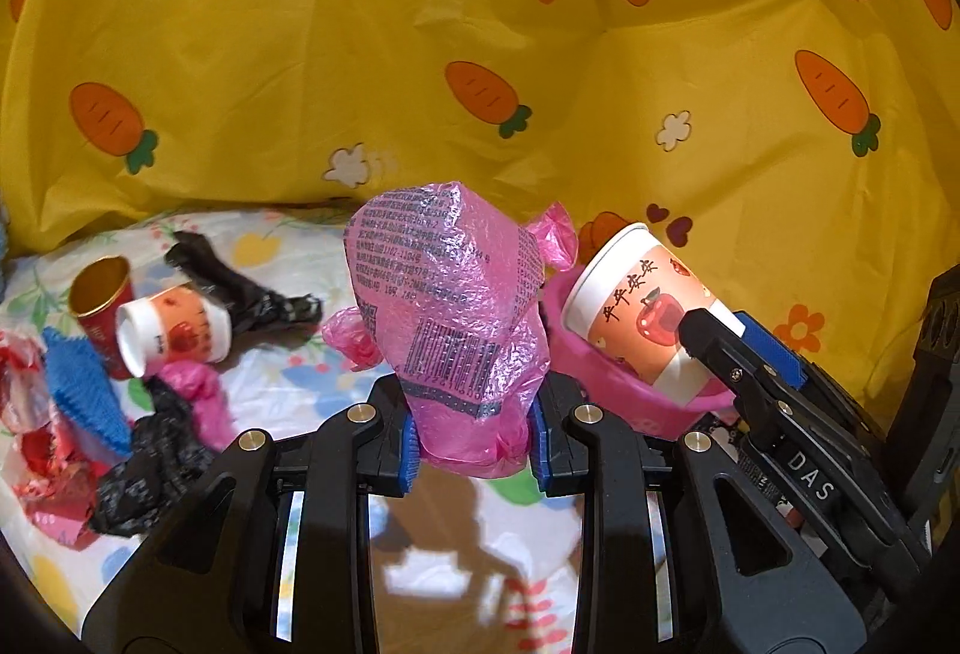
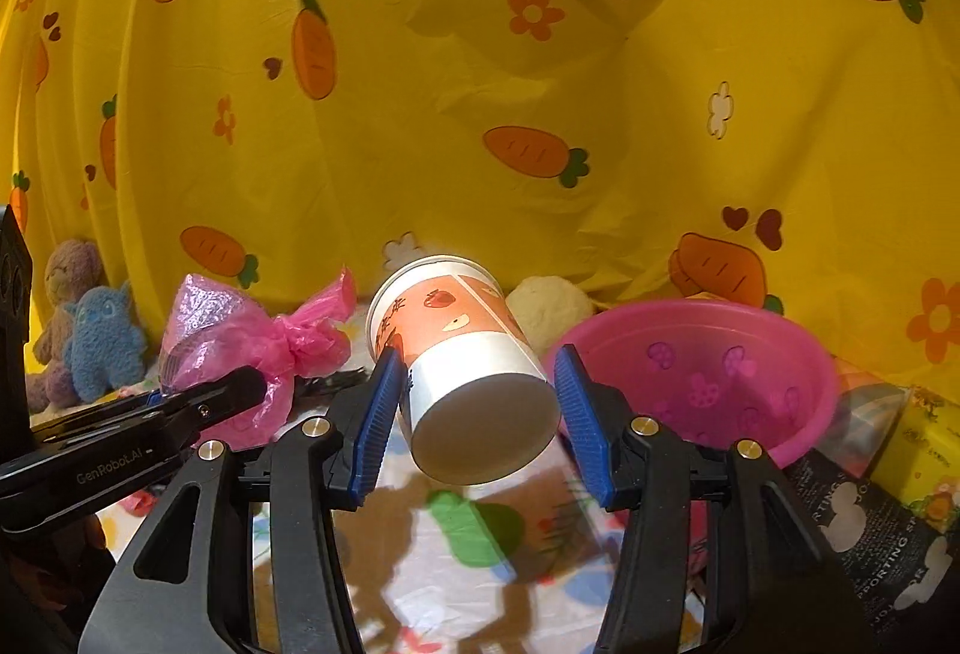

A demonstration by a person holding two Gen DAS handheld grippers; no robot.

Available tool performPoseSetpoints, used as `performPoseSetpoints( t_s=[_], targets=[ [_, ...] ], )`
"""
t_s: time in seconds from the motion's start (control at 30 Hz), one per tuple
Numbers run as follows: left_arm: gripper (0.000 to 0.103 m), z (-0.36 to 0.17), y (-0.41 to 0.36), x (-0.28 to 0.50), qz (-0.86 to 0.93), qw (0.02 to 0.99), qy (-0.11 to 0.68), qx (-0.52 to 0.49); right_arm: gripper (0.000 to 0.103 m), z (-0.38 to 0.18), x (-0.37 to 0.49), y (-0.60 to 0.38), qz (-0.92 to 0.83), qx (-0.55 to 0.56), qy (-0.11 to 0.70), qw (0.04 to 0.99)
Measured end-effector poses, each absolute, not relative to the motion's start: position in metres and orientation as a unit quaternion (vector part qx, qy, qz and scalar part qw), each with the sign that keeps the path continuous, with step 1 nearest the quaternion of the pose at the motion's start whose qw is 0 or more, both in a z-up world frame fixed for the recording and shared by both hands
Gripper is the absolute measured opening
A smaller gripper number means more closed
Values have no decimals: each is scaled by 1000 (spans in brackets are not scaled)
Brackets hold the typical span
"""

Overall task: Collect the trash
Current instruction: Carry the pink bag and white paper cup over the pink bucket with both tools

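Left gripper [image 1: 474,441]: ribbed blue fingers [image 1: 407,450] pinch a crinkled pink bubble-wrap bag [image 1: 447,318]. Right gripper [image 2: 480,429]: fingers [image 2: 378,414] clamp a smooth, tapered paper cup [image 2: 462,354], tilted, beside a glossy pink plastic basin [image 2: 750,354]. Below lies a floral sheet [image 1: 282,384] strewn with cups and wrappers; a yellow carrot-print cloth [image 2: 540,54] hangs behind.

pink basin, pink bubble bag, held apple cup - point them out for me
pink basin [image 2: 744,348], right wrist view, inner wall
pink bubble bag [image 1: 450,306], left wrist view, printed front
apple cup [image 2: 462,354], right wrist view, side wall
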State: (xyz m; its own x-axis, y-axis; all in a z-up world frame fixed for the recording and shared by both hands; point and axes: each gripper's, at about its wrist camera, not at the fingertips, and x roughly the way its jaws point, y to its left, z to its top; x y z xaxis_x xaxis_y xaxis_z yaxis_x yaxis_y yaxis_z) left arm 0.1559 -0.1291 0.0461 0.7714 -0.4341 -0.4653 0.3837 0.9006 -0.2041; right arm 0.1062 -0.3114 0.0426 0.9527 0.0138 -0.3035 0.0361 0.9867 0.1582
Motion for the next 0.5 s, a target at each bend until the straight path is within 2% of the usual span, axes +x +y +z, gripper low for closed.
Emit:
performPoseSetpoints(
  t_s=[0.27,0.5],
  targets=[
    [27,43,-219,188,-300,918,258,-17,52,47,115,-381,-95,96,140,981],
    [27,22,-265,217,-334,897,288,-13,52,41,126,-409,-130,99,144,976]
  ],
)
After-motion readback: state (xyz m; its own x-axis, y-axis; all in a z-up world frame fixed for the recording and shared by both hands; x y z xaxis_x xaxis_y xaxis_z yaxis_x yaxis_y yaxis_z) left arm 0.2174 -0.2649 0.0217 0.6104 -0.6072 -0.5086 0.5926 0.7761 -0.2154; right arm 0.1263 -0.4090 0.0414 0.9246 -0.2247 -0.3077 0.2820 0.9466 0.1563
